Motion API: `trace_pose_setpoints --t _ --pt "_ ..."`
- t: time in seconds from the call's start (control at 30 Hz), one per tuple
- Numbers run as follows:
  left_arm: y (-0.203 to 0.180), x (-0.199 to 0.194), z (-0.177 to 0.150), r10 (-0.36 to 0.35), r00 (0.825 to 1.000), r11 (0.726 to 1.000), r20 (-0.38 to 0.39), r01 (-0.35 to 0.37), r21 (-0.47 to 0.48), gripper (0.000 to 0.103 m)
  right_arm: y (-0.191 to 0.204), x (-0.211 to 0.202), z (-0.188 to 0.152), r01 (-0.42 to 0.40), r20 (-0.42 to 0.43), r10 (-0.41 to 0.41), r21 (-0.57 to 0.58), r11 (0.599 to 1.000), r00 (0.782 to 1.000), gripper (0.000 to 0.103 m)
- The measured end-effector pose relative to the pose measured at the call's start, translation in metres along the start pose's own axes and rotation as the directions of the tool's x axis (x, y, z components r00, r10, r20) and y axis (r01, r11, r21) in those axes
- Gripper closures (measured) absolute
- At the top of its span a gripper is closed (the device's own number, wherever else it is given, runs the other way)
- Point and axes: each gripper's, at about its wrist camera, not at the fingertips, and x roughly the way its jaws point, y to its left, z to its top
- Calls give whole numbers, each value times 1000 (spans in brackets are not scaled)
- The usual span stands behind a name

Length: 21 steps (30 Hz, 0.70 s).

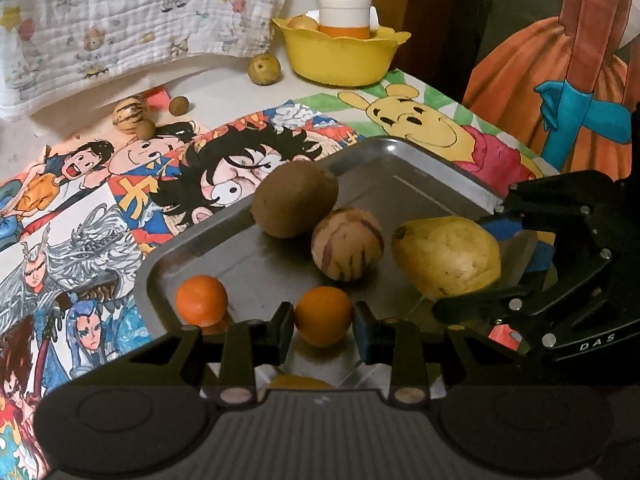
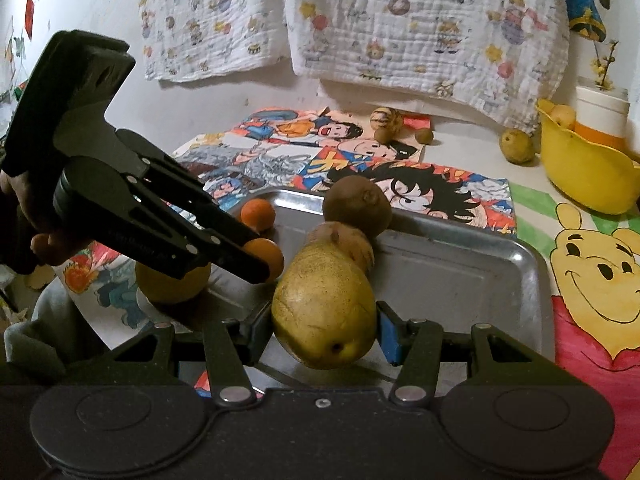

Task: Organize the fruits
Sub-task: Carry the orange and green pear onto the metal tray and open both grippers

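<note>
Left gripper (image 1: pixel 323 326) pads bracket a small orange (image 1: pixel 323 316) over the metal tray (image 1: pixel 432 184); contact cannot be confirmed. Right gripper (image 2: pixel 323 330) clamps a yellow pear (image 2: pixel 324 304) above the tray's near edge.

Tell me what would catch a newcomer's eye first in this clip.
Probably the metal tray of fruit on the bright cartoon mats: the right gripper is clamped on a large yellow-green pear at the tray's near edge, while the left gripper flanks a small orange. At the back, a yellow bowl holds a cup.
</note>
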Motion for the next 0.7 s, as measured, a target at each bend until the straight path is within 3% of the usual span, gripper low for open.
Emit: trace_pose_setpoints --t 0.7 --pt "-5 -2 -3 20 1000 999 -6 -20 26 64 -1 6 -5 7 -23 -7 -18 1000 1000 46"
